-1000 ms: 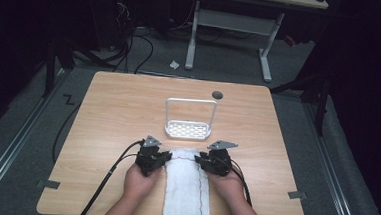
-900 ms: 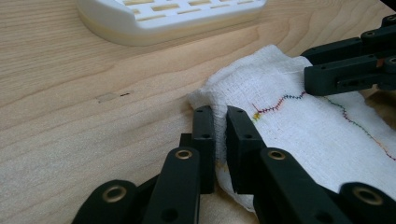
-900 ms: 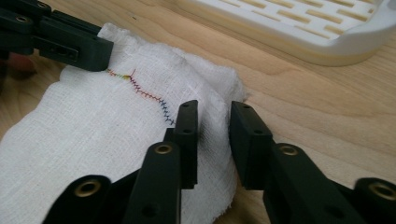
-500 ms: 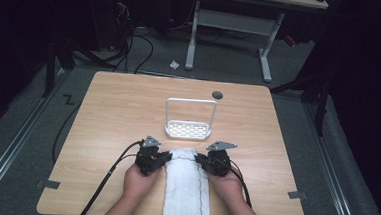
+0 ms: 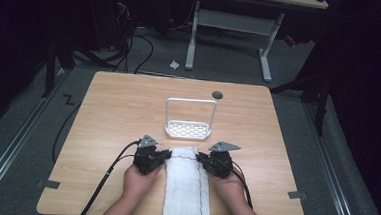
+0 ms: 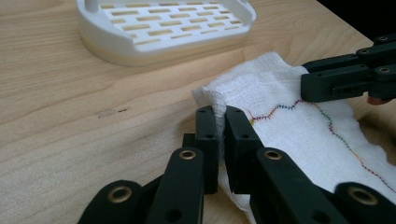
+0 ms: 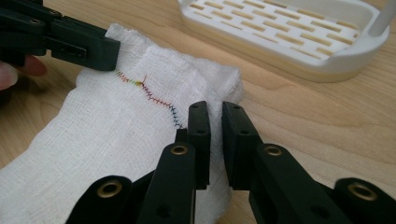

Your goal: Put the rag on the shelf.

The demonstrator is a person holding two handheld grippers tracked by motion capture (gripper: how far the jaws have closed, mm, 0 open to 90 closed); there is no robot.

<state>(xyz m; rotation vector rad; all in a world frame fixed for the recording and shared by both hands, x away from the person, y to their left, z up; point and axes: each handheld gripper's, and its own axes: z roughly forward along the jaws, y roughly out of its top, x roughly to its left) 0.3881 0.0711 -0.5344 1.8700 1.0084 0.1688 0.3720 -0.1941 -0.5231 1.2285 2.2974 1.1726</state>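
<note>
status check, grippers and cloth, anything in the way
Left gripper shut on cloth corner. Right gripper shut on other corner. Rack just ahead, apart.

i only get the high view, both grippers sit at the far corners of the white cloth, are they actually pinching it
Observer: Yes for the left gripper: in its own view the jaws are shut on a raised fold of the white cloth.
Operator: and the right one
Observer: The right gripper is also shut on the cloth's edge, near the corner.
Operator: is that dark line on the cloth a crease
Observer: No, it is rainbow-coloured zigzag stitching.
Operator: anything in the white rack
Observer: Its slotted tray looks empty where visible.
</note>
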